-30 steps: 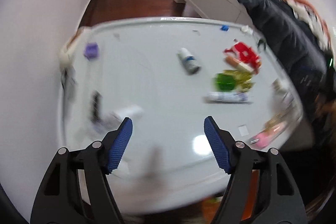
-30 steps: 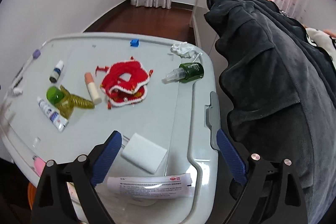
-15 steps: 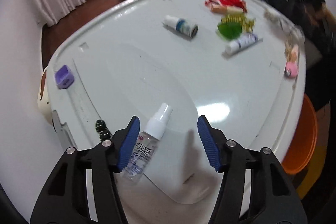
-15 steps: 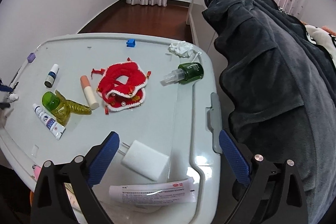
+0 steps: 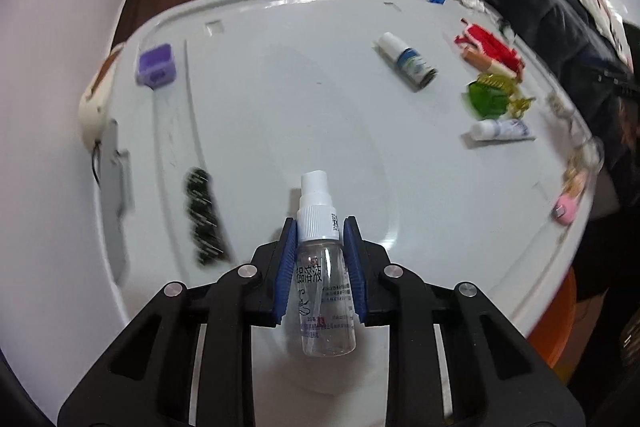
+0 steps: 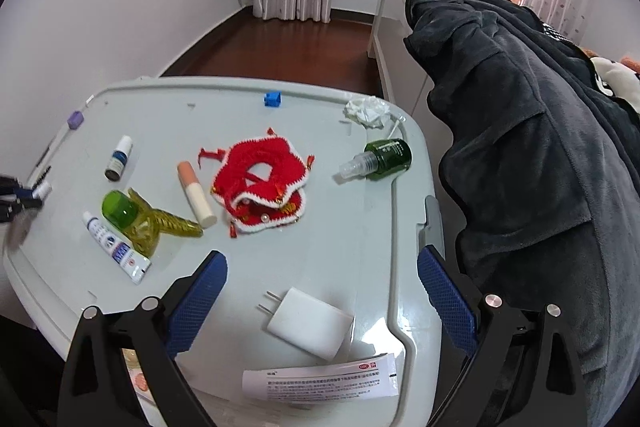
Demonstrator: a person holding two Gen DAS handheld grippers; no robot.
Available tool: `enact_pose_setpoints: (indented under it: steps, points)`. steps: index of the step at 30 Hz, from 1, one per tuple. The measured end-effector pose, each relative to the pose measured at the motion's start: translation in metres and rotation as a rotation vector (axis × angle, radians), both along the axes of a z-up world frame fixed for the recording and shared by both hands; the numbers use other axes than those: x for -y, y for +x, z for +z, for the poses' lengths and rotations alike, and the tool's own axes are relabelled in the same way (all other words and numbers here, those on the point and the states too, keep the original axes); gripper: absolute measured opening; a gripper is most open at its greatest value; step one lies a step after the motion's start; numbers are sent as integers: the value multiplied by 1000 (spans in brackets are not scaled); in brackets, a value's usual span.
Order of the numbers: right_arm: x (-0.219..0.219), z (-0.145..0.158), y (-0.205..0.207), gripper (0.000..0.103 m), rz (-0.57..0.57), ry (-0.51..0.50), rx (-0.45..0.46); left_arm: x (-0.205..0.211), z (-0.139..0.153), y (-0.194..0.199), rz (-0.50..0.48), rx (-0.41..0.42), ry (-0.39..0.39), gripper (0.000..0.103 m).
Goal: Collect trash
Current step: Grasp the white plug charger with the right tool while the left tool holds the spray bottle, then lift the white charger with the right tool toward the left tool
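The left gripper (image 5: 319, 227) has its blue pads pressed against both sides of a clear spray bottle (image 5: 322, 279), pinching it just below the white ribbed collar; the nozzle pokes forward past the fingertips and the bottle's base points back toward the camera, over the pale grey lid (image 5: 280, 115) that serves as the work surface. Left of the jaws lies a dark, blurred hair clip (image 5: 203, 217), and farther off a purple block (image 5: 156, 64). Ahead to the right lie a small blue-labelled bottle (image 5: 407, 60) and a white tube (image 5: 500, 131). The right gripper (image 6: 322, 277) hangs with its jaws spread wide and nothing between them, above a white charger plug (image 6: 310, 321). Beyond it lie a red knitted piece (image 6: 262, 183), a green spray bottle (image 6: 380, 158) and crumpled white tissue (image 6: 366, 110).
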State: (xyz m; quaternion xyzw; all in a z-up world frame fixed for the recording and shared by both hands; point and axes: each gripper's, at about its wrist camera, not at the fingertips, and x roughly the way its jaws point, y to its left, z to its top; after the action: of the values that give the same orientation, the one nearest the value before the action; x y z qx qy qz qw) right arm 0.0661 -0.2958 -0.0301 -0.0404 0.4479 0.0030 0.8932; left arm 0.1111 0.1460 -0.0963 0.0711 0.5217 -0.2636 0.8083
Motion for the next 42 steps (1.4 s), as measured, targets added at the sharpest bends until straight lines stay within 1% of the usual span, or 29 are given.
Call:
enact_pose_setpoints:
  steps: [2, 3, 8, 10, 12, 13, 15, 17, 19, 21, 23, 27, 29, 31, 33, 34, 35, 37, 38, 39, 41, 42]
  points:
    - [1, 3, -2, 94, -1, 5, 9, 10, 8, -7, 18, -5, -23, 24]
    - [1, 4, -2, 94, -1, 4, 13, 18, 17, -12, 24, -4, -48, 24]
    - [-2, 7, -6, 94, 9, -21, 35, 55, 57, -33, 30, 40, -93, 24]
    - [-14, 5, -7, 94, 48, -51, 52, 72, 72, -44, 35, 61, -125, 24]
    - [-28, 3, -7, 94, 111, -53, 57, 87, 82, -56, 56, 82, -152, 24]
    - [-37, 1, -7, 91, 156, -65, 53, 94, 85, -62, 72, 97, -166, 24]
    - [-47, 1, -6, 87, 195, -133, 54, 106, 90, -74, 84, 127, -178, 24]
    - [-40, 3, -3, 87, 176, -186, 58, 118, 92, -86, 81, 157, -193, 24]
    - [-25, 1, -1, 87, 148, -202, 39, 122, 93, -94, 60, 162, -208, 24]
    - [-13, -10, -4, 87, 167, -205, 1, 133, 87, -100, 24, 154, -222, 24]
    - [-10, -23, -11, 87, 216, -221, -32, 140, 82, -102, -5, 142, -220, 24]
    - [-21, -48, -21, 87, 333, -278, -80, 153, 72, -105, -49, 113, -235, 24]
    - [-27, -59, -20, 87, 376, -320, -99, 159, 72, -108, -73, 117, -238, 24]
    - [-32, -65, -18, 87, 414, -336, -108, 161, 72, -110, -89, 125, -233, 24]
    - [-30, -70, -13, 84, 432, -334, -117, 162, 70, -110, -96, 119, -230, 24]
    - [-25, -74, -6, 84, 415, -322, -140, 161, 68, -110, -94, 116, -230, 24]
    - [-18, -73, 0, 82, 386, -266, -149, 160, 68, -110, -92, 113, -231, 24]
    - [-4, -75, 14, 64, 296, -135, -206, 160, 68, -110, -90, 109, -234, 24]
    - [2, -75, 20, 60, 238, -70, -236, 160, 68, -109, -88, 110, -235, 24]
    - [5, -76, 24, 52, 190, -21, -266, 161, 68, -109, -90, 106, -241, 24]
    - [1, -74, 28, 51, 101, 10, -295, 162, 68, -109, -93, 106, -247, 24]
    - [-4, -74, 27, 49, 94, 29, -302, 164, 68, -109, -97, 108, -245, 24]
